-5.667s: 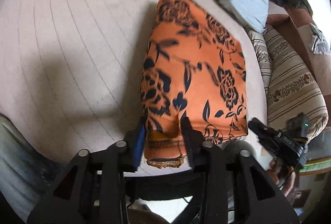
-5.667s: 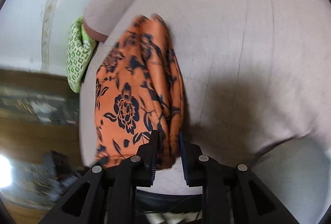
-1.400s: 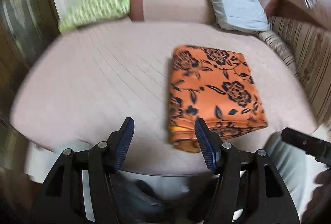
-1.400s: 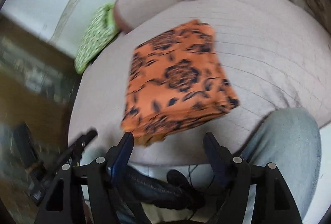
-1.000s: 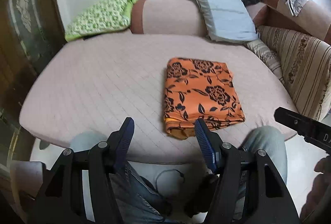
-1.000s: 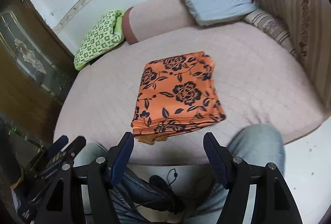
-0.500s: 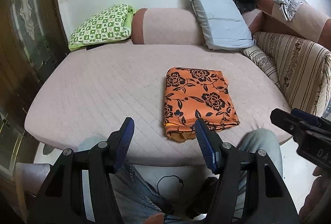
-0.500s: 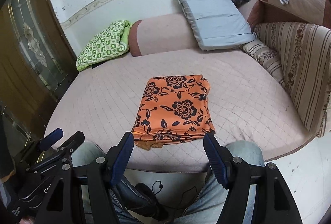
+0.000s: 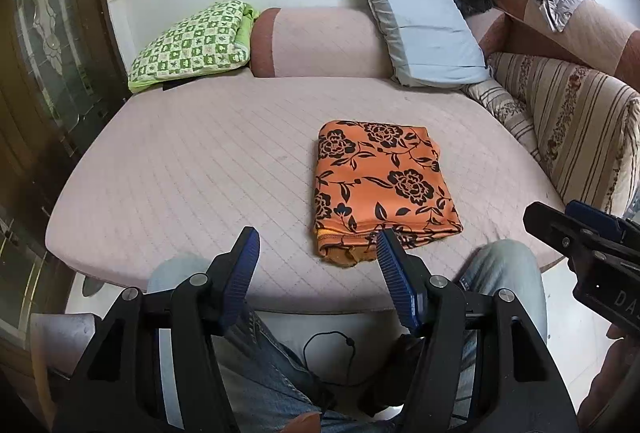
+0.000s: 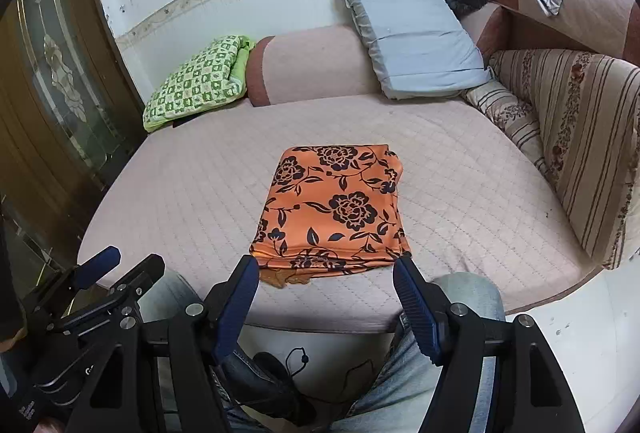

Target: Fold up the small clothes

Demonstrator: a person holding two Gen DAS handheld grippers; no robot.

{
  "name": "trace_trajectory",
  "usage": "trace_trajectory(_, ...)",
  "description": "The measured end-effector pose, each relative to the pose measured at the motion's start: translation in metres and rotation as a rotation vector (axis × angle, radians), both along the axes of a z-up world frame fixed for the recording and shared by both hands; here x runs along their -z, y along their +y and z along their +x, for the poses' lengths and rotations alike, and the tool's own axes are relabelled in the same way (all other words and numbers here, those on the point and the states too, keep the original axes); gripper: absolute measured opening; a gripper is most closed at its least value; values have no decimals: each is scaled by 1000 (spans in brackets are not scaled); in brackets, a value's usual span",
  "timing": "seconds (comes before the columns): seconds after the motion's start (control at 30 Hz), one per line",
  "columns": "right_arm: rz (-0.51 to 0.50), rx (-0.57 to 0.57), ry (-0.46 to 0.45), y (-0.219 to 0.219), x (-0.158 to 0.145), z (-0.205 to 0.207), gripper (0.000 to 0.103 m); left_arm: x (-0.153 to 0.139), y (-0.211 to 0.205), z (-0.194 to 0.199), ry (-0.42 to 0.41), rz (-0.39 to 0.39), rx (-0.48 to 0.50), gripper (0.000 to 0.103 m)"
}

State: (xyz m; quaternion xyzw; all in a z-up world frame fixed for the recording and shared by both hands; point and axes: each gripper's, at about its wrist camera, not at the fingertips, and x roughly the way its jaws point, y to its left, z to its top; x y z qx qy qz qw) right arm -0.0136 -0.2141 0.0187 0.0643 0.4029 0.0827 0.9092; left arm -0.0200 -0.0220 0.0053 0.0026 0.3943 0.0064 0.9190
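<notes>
Both grippers (image 9: 316, 245) (image 10: 324, 273) raised, fingers apart, above folded cloth (image 10: 332, 209).

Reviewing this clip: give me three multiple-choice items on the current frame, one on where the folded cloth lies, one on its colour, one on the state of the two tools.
1. Where does the folded cloth lie?
A. On the quilted pink cushion, near its front edge
B. On the grey pillow
C. On the floor

2. What colours is the cloth?
A. Green and white checks
B. Orange with black flowers
C. Plain grey

3. How are the left tool and right tool?
A. Both clamped on the cloth
B. One clamped, one open
C. Both open and empty

Answers:
1 A: it rests flat on the pink cushion, away from the grey pillow.
2 B: black roses show on orange fabric.
3 C: the fingers stand apart with nothing between them.
</notes>
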Motion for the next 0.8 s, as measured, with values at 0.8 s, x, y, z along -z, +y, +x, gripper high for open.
trace_trajectory(0.8, -25, 16, 29, 4, 11, 14, 68, 13, -2, 18, 45, 12, -9, 61)
